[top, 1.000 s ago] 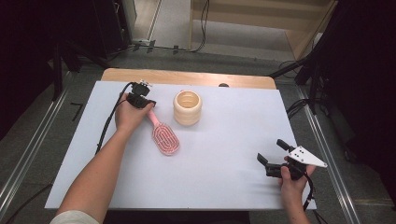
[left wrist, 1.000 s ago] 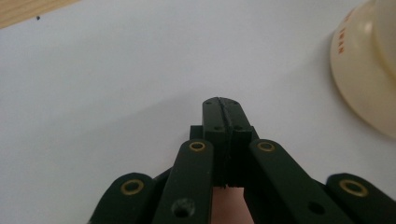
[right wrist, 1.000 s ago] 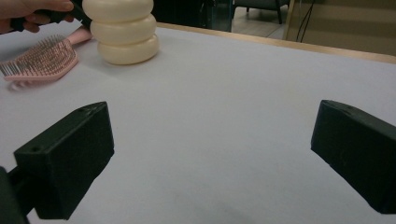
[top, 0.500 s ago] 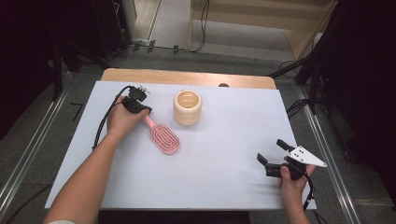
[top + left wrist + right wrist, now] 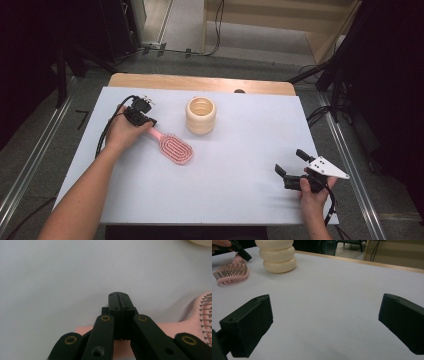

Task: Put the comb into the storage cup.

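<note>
White sheeting covers the table [image 5: 235, 195], with a strip of bare wood along its far edge and dark floor and cables beyond. On the left part of the sheet lies a pink hairbrush [image 5: 172, 146], bristles up, its handle pointing toward the far-left corner and its oval head toward the middle. Just beside it, but apart from it, stands a cream ribbed cup [image 5: 201, 115], upright and open at the top. The left gripper [image 5: 150, 122] sits at the end of the brush handle; in the left gripper view its 2 jaws are pressed together with no gap between them, and the pink handle [image 5: 175, 330] runs across underneath the linkage, so the jaws look closed above or on the handle rather than plainly around it. I cannot tell for sure whether the brush is clamped or only touched. The right gripper [image 5: 290, 163] rests near the front-right corner, well apart from both things, with its 2 jaws spread wide and nothing between them. As a judgement, the work looks early: the brush is on the sheet and outside the cup, so if it is meant to go into the cup, the lift, the carry and the placing are all left.
</note>
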A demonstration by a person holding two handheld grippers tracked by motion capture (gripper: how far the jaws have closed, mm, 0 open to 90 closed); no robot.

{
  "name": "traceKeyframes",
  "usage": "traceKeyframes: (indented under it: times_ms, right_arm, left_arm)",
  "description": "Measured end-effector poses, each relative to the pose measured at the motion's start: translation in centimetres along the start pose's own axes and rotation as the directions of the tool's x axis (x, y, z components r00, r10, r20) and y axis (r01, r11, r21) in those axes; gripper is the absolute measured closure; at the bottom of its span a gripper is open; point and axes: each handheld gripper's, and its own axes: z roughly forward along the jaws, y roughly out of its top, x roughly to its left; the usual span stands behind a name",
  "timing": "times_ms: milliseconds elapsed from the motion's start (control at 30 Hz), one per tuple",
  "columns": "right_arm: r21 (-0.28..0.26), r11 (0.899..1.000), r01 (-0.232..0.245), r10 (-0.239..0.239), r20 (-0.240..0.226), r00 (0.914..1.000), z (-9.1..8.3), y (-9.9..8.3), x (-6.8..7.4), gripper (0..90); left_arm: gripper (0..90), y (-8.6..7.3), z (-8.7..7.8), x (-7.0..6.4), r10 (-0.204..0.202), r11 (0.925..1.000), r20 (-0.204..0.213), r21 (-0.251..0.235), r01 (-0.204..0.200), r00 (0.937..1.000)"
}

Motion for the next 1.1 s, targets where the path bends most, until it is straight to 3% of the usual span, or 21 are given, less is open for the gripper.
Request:
traceKeyframes:
  times_ms: [100,300,667,967,1100]
  right_arm:
    - [0.0,1.0,0.0,0.0,0.0,1.0,0.0,0.0,0.0,0.0]
    - [0.0,1.0,-0.001,0.001,0.0,1.0,0.0,0.0,0.0,0.0]
    - [0.004,1.0,0.007,-0.007,0.001,1.0,0.1,0.0,0.0,0.0]
    - [0.006,1.0,0.006,-0.006,0.005,1.0,0.1,0.0,0.1,0.0]
    - [0.006,1.0,0.008,-0.008,0.005,1.0,0.1,0.0,0.1,0.0]
  left_arm:
    - [90.0,-0.2,0.0,0.0,0.01,0.9997,-0.003,0.021,-0.01,0.9999]
    - [90.0,-1.2,-0.4,-0.3,0.005,1.0,0.01,0.006,-0.005,0.9999]
    - [90.0,-3.5,-1.9,-0.6,0.008,0.9994,0.024,0.033,-0.009,0.9997]
    - [90.0,-5.5,-3.2,-2.1,0.047,0.9972,0.063,0.055,-0.051,0.9969]
    - [90.0,-6.5,-3.7,-2.9,0.056,0.9973,0.074,0.042,-0.06,0.9957]
